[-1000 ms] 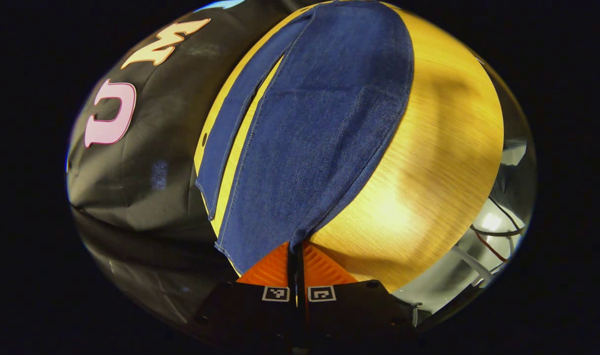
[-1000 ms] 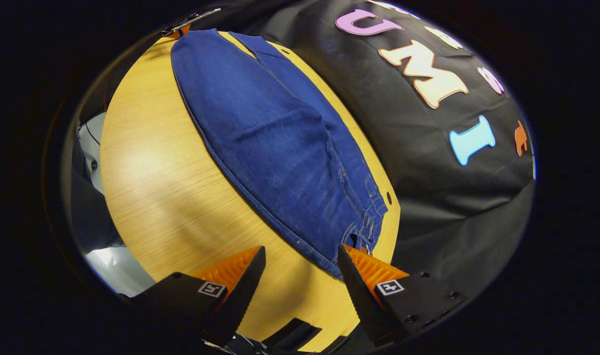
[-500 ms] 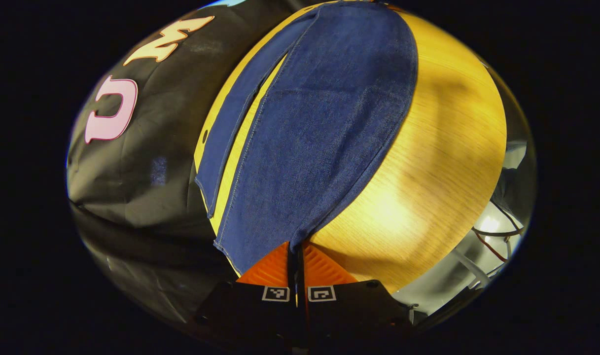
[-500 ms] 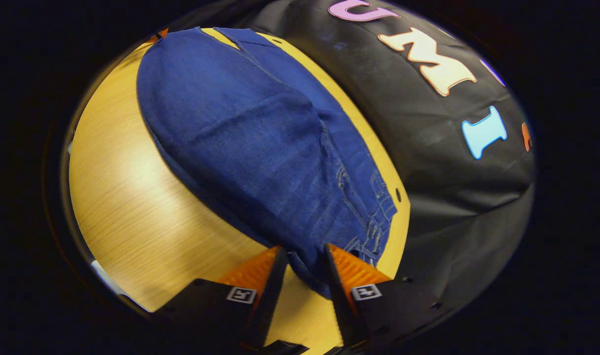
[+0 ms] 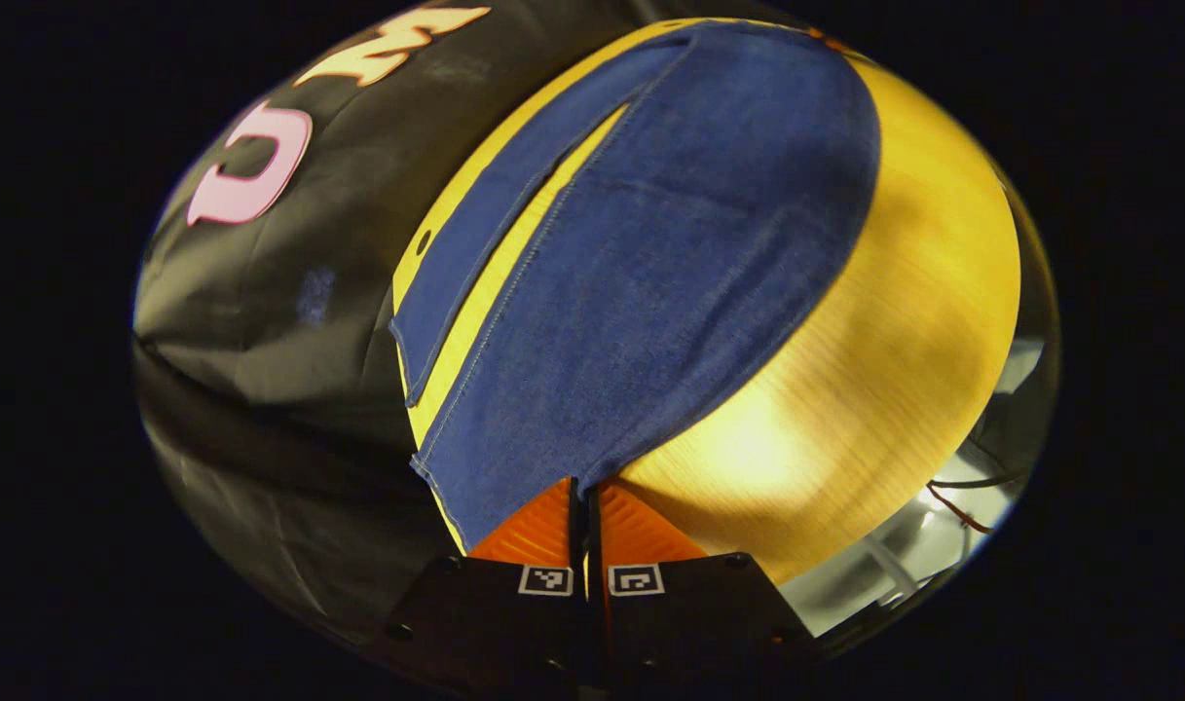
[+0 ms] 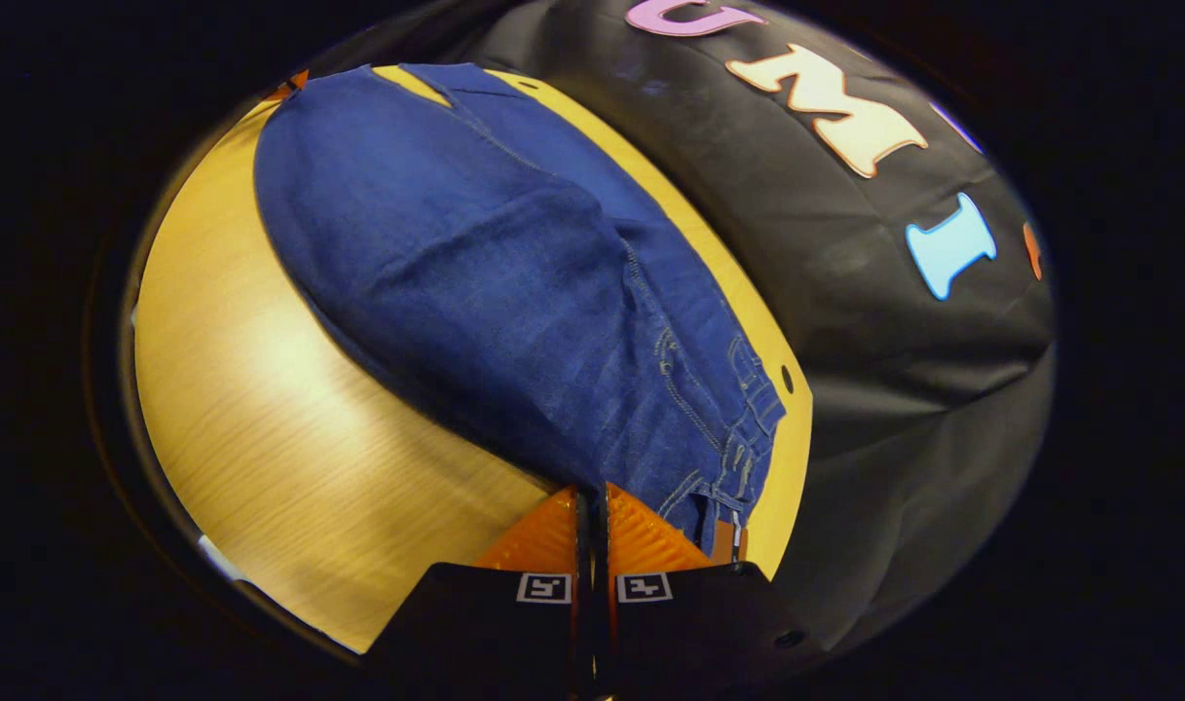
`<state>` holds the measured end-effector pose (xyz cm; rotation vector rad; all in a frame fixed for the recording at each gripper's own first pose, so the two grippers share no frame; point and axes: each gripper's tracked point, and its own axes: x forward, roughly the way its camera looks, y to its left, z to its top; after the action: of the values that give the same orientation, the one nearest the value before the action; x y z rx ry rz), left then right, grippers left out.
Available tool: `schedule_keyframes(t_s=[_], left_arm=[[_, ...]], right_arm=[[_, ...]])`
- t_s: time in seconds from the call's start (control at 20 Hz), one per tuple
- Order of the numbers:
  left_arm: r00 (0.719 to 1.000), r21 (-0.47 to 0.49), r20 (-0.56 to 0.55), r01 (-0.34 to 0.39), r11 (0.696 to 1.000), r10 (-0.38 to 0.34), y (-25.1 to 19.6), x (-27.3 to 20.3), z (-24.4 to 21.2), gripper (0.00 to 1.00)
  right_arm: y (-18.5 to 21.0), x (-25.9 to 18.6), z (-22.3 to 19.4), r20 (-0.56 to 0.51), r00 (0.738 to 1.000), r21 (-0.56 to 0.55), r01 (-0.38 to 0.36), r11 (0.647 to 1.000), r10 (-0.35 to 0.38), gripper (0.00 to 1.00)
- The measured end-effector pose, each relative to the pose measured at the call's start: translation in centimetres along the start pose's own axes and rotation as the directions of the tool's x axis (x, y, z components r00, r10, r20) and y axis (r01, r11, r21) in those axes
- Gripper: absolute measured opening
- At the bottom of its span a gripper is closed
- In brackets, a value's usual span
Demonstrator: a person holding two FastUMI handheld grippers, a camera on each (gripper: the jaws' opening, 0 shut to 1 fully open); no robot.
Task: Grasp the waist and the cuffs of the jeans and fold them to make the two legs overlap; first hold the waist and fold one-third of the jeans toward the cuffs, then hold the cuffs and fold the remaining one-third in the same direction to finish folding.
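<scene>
**Both tongs clenched on the jeans**

A wooden tabletop (image 5: 894, 321) with a warm yellow grain carries the work, a bright patch of light glaring on its bare part. Behind its far edge hangs the booth's black cloth wall (image 6: 874, 292), creased and sagging. Past the tabletop's near edge in the left gripper view, a pale floor with thin cables (image 5: 952, 487) shows.

The jeans (image 5: 650, 263) lie flat along the tabletop, close to the wall side. In the left gripper view the two legs run away from the camera, a thin strip of wood showing between them. The left tongs (image 5: 584, 487) are clamped on the cuff. In the right gripper view the right tongs (image 6: 592, 497) pinch the waist corner, just beside the belt loops (image 6: 748, 428).
</scene>
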<state>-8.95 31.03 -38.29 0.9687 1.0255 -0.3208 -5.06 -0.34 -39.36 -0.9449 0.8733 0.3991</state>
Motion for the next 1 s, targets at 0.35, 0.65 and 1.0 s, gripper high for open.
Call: schedule_keyframes(t_s=[0.35,0.65,1.0], left_arm=[[0.989,-0.17,0.045,-0.133,0.977,0.142,7.8,-1.1,4.9,0.0],[0.974,-0.27,0.046,-0.201,0.942,0.221,13.4,0.6,9.2,0.0],[0.956,-0.427,0.047,-0.243,0.871,0.29,19.6,5.3,15.6,0.0]], right_arm=[[-6.2,-1.0,5.3,0.076,0.99,0.229,0.099,0.968,-0.119,0.03],[-11.9,1.3,11.1,0.134,0.962,0.369,0.175,0.913,-0.239,0.03],[-16.4,7.8,16.0,0.145,0.934,0.546,0.2,0.814,-0.326,0.02]])
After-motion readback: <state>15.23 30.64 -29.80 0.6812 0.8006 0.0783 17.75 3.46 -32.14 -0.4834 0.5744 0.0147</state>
